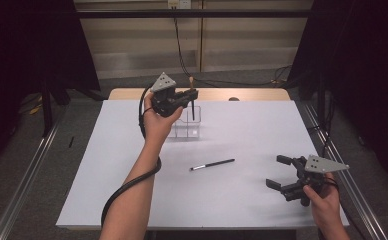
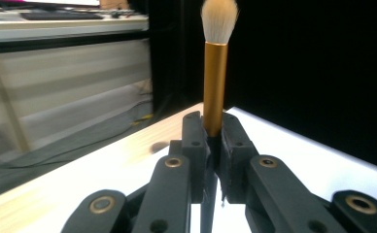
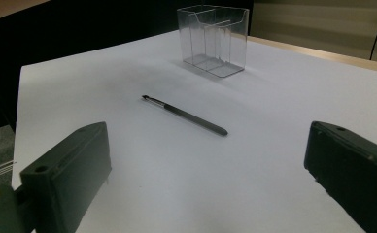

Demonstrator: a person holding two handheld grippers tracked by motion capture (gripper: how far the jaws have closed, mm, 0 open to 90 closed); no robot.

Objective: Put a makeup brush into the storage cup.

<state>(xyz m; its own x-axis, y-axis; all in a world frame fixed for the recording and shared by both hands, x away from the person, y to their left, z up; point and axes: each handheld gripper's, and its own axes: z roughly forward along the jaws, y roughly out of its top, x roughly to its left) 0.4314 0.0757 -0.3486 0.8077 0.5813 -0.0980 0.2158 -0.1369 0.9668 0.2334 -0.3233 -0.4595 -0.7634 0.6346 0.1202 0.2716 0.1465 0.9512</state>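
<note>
Left gripper [image 1: 191, 93] was clamped on a makeup brush [image 2: 214, 73], jaws pressed together around its gold handle, white bristles pointing up. It hung above the clear organizer [image 1: 187, 127] at the far middle of the bench [image 1: 107, 190]; in the high view the brush's dark lower end [image 1: 193, 111] looked to reach down over or into the right-hand part of the organizer, but whether it touched the bottom could not be told. Not released, so that placement was not finished.

Right gripper [image 1: 278, 172] sat low at the near right of the bench, jaws wide apart, nothing between them, pointed toward the middle.

Thin dark brush [image 1: 212, 164] lay flat on the bench between organizer and right gripper, well apart from both, untouched. In the right gripper view it [image 3: 184, 115] lay ahead of the open jaws, and the organizer [image 3: 214, 40] compartments looked empty from that angle.

Judgement: roughly halfway. First brush nearly in, needing lowering and letting go. Thin brush left to pick up and stow, likely by the right gripper.
</note>
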